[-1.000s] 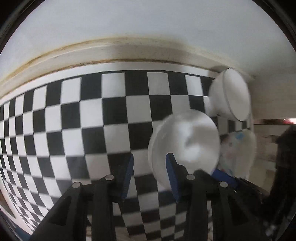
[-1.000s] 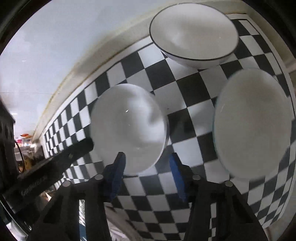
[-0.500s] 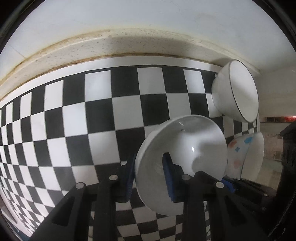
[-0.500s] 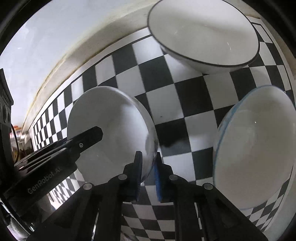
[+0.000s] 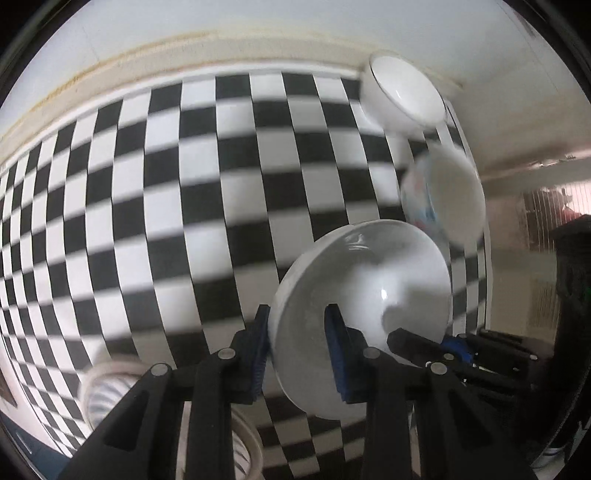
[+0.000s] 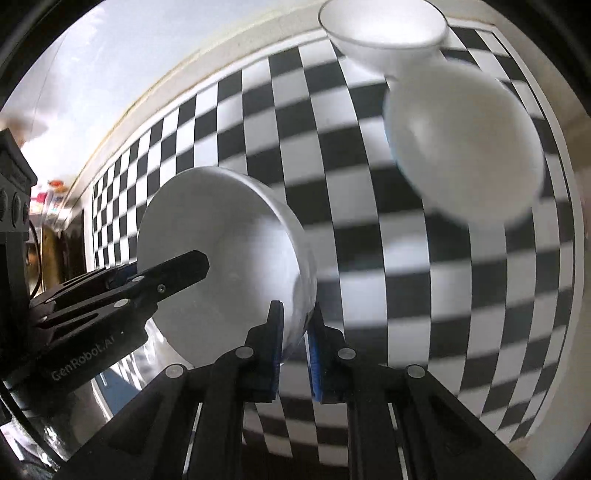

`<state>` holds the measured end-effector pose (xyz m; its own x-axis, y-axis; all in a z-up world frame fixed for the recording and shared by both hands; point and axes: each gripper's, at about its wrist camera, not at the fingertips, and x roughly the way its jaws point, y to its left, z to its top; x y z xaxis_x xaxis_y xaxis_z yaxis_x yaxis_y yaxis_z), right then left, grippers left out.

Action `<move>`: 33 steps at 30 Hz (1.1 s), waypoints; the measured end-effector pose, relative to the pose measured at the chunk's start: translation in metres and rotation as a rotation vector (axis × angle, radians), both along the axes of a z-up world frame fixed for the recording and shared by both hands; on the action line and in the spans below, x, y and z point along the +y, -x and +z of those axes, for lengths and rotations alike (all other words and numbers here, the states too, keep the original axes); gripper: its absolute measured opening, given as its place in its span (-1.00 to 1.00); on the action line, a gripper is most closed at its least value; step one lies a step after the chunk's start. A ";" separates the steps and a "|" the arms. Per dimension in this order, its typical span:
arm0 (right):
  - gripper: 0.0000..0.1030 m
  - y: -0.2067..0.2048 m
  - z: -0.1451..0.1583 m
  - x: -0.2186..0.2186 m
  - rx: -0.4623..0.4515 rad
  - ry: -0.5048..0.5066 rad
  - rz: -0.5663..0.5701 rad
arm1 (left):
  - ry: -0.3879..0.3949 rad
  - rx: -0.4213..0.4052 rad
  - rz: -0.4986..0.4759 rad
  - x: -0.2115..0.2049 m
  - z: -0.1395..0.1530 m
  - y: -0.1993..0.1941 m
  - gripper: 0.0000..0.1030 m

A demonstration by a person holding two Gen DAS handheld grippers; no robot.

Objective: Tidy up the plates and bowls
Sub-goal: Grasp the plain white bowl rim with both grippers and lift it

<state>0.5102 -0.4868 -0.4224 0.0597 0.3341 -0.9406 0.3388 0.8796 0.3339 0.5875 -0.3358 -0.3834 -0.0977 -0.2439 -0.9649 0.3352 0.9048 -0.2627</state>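
Note:
A plain white bowl hangs tilted above the checkered cloth, held from two sides. My left gripper is shut on its near rim, one blue pad inside and one outside. My right gripper is shut on the opposite rim of the same bowl. In the left wrist view the right gripper's fingers reach in at the bowl's right edge. The right wrist view has the left gripper's fingers inside the bowl from the left.
A black-rimmed white bowl stands at the cloth's far corner by the wall. A flower-patterned bowl sits just in front of it. A blurred ribbed white dish lies near the bottom left. The checkered cloth covers the table.
Both grippers went from open around the white bowl's rim to shut on it. They then carried it up and leftward, away from the other two bowls; the ribbed dish came into view.

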 end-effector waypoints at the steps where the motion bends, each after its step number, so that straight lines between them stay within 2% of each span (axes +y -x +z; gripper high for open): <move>1: -0.73 0.011 -0.001 0.003 0.003 0.004 0.006 | 0.002 0.006 0.002 0.002 0.000 0.004 -0.49; 9: -0.73 0.081 -0.021 0.018 0.045 -0.010 0.030 | -0.015 0.062 -0.012 0.004 -0.025 0.054 -0.49; 13: -0.74 0.100 -0.036 0.019 0.058 -0.010 0.032 | -0.036 0.070 -0.029 -0.001 -0.036 0.068 -0.49; 19: -0.74 0.098 -0.052 0.036 0.068 0.021 0.048 | -0.070 0.069 -0.052 -0.009 -0.048 0.078 -0.49; 30: -0.74 0.102 -0.061 0.040 0.086 0.034 0.052 | -0.100 0.053 -0.105 -0.014 -0.057 0.094 -0.49; 33: -0.73 0.103 -0.062 0.039 0.090 0.025 0.045 | -0.103 0.062 -0.102 -0.030 -0.065 0.098 -0.49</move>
